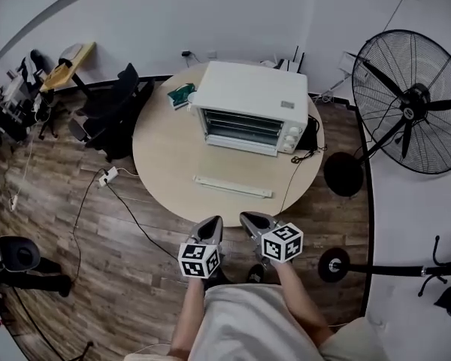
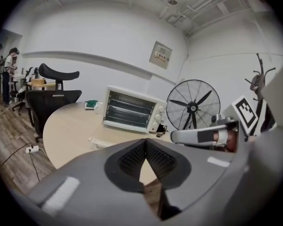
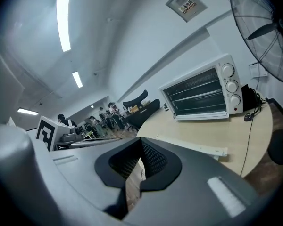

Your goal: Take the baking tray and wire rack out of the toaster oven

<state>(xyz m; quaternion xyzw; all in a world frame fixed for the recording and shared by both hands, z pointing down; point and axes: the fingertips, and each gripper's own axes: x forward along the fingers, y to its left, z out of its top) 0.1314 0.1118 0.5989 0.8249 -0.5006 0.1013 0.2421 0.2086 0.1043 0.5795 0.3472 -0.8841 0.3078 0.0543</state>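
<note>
The white toaster oven (image 1: 248, 107) stands at the far side of the round wooden table (image 1: 173, 164) with its glass door closed. Horizontal rack bars show faintly behind the glass (image 2: 128, 109); I cannot tell tray from rack. The oven (image 3: 203, 95) also shows ahead in the right gripper view. Both grippers hang side by side off the table's near edge, well short of the oven. My left gripper (image 1: 213, 224) (image 2: 145, 141) is shut, with nothing between its tips. The right gripper (image 1: 249, 218) (image 3: 140, 141) is shut and empty too.
A long white strip (image 1: 233, 186) lies on the table in front of the oven. A green object (image 1: 182, 94) sits at the oven's left, a black cord (image 1: 304, 156) at its right. A large standing fan (image 1: 410, 100) is at right, a black chair (image 1: 113, 111) at left.
</note>
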